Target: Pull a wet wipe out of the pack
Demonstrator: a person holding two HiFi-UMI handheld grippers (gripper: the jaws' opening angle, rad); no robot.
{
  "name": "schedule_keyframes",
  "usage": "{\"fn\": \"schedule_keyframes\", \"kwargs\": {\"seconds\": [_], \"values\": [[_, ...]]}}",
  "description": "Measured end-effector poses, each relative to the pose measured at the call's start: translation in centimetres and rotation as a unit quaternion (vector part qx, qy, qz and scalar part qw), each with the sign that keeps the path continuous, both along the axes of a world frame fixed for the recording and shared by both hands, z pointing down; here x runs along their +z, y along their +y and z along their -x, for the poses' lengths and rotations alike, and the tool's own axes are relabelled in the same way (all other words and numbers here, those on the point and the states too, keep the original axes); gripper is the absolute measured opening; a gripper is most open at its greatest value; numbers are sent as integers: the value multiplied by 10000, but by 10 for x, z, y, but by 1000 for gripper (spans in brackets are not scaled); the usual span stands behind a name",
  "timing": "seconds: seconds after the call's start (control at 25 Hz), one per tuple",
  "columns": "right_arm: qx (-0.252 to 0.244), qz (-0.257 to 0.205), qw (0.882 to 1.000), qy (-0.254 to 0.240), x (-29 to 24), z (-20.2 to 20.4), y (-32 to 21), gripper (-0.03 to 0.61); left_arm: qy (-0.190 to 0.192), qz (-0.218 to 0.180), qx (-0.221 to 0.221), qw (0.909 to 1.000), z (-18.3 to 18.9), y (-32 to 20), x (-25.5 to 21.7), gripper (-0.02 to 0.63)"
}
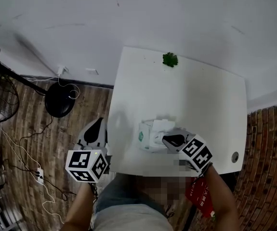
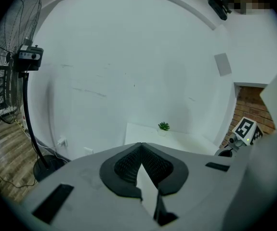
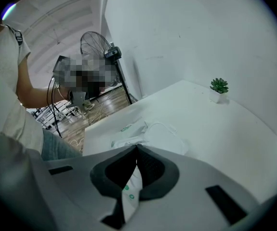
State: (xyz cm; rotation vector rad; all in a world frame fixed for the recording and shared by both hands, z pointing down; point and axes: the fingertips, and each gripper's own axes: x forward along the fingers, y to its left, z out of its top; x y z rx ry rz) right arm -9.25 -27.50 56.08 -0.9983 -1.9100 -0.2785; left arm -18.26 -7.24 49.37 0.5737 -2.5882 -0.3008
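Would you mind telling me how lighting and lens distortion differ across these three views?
Head view: dim, even light, with soft shadows on the white table. Left gripper view: strong fisheye, black corners, the fan pole bowed. Right gripper view: the same fisheye and vignette, a cooler cast, the wet wipe pack fairly sharp.

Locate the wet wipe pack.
In the head view, the wet wipe pack lies near the white table's front edge, with the right gripper closed on it, opposite the small plant.
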Motion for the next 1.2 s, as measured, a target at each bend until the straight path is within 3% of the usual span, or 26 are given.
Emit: {"fn": "schedule_keyframes", "kwargs": {"seconds": [1.2], "values": [[557, 178, 9964, -608, -46, 5, -6, 5, -404, 52, 129, 9991, -10, 0, -42, 3]]}}
